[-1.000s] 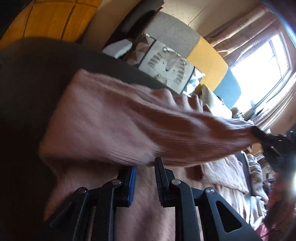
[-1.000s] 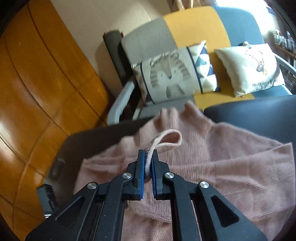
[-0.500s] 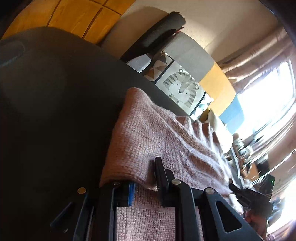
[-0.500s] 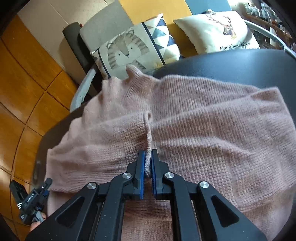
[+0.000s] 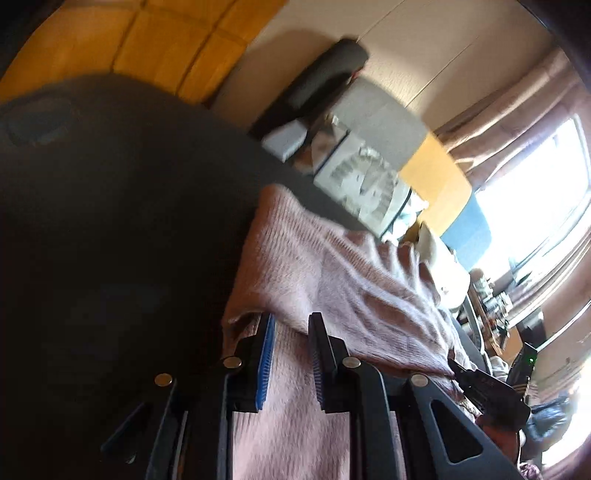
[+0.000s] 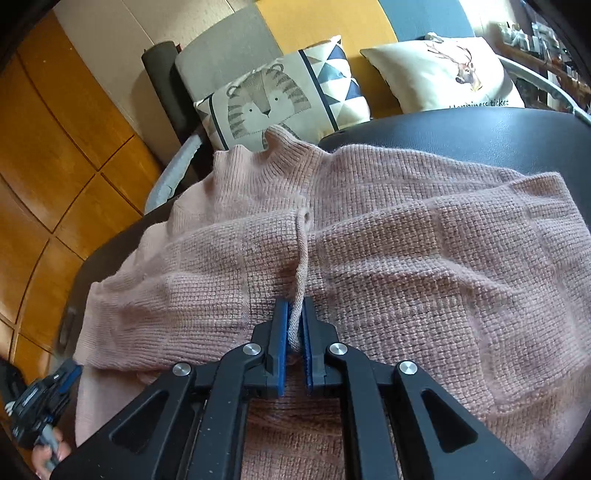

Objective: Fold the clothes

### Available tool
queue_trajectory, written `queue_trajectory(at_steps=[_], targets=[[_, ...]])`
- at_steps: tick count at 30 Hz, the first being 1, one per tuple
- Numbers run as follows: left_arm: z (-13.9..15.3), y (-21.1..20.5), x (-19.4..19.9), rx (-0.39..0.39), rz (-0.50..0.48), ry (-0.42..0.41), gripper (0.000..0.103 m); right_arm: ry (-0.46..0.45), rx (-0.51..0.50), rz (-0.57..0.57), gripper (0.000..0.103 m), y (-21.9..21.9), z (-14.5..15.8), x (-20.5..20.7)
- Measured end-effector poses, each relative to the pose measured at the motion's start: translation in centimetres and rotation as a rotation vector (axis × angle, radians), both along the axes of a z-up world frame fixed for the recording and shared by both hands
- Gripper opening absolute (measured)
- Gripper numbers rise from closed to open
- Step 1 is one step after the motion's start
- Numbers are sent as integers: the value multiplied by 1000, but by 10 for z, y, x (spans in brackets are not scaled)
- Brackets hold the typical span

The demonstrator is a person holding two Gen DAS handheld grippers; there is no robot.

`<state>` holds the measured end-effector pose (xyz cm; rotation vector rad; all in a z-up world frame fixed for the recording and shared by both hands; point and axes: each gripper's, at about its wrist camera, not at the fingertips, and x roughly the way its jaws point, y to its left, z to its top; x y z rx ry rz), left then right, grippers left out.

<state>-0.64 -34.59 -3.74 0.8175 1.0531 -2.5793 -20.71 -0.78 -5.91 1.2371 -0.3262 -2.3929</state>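
A pink knitted sweater (image 6: 388, 251) lies on a dark table (image 6: 461, 129), collar toward the sofa, with both sleeves folded across the body. My right gripper (image 6: 294, 310) is shut on the cuff of the sleeve (image 6: 301, 258) at the middle of the sweater. In the left wrist view the sweater (image 5: 314, 273) lies over the dark table (image 5: 110, 221). My left gripper (image 5: 291, 323) is open at the sweater's side edge, its jaws apart with the folded sleeve edge just past the tips. The left gripper also shows low in the right wrist view (image 6: 40, 406).
A sofa (image 6: 332, 33) stands behind the table with a tiger cushion (image 6: 273, 99) and a deer cushion (image 6: 443, 74). The wooden floor (image 6: 48, 147) lies to the left. A bright window (image 5: 535, 177) and curtains are at the far right.
The right gripper has carried the sleeve cuff down across the sweater's body. The left gripper has let the sweater's side down and pulled back a little, jaws open.
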Motion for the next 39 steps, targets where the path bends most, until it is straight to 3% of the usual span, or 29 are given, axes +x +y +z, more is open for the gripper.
queue_trajectory(at_steps=[3, 7, 12, 13, 15, 17, 21, 23, 26, 29, 34, 36, 39], targets=[[13, 14, -11, -48, -30, 30, 18, 21, -12, -2, 7, 2, -1, 3], [20, 23, -67, -114, -95, 7, 18, 28, -4, 4, 7, 2, -1, 4], [-4, -2, -114, -198, -7, -137, 18, 22, -13, 18, 8, 3, -2, 1], [-14, -9, -115, -163, -2, -159, 18, 11, -15, 24, 8, 4, -1, 0], [-25, -26, -103, -38, 26, -85, 18, 52, 29, -13, 15, 5, 14, 3], [-30, -34, -92, 30, 50, -27, 14, 96, 76, -53, 16, 6, 29, 5], [-30, -29, -96, -1, 47, -43, 15, 190, 33, 123, 16, -48, 65, 14], [-29, -26, -97, -10, 40, -44, 16, 199, 46, 262, 16, -90, 68, 17], [-32, -31, -94, 24, 41, -14, 16, 163, 69, 418, 15, -163, 52, 18], [-34, -33, -89, 28, 43, -3, 16, 120, 98, 549, 3, -227, 35, 15], [-36, -35, -84, 39, 46, 20, 16, 25, 125, 603, 4, -274, 3, -4], [-36, -35, -84, 40, 46, 22, 16, 57, 148, 613, 0, -276, -3, -9], [-37, -35, -85, 36, 42, 21, 15, 81, 170, 541, 0, -270, -2, -14]])
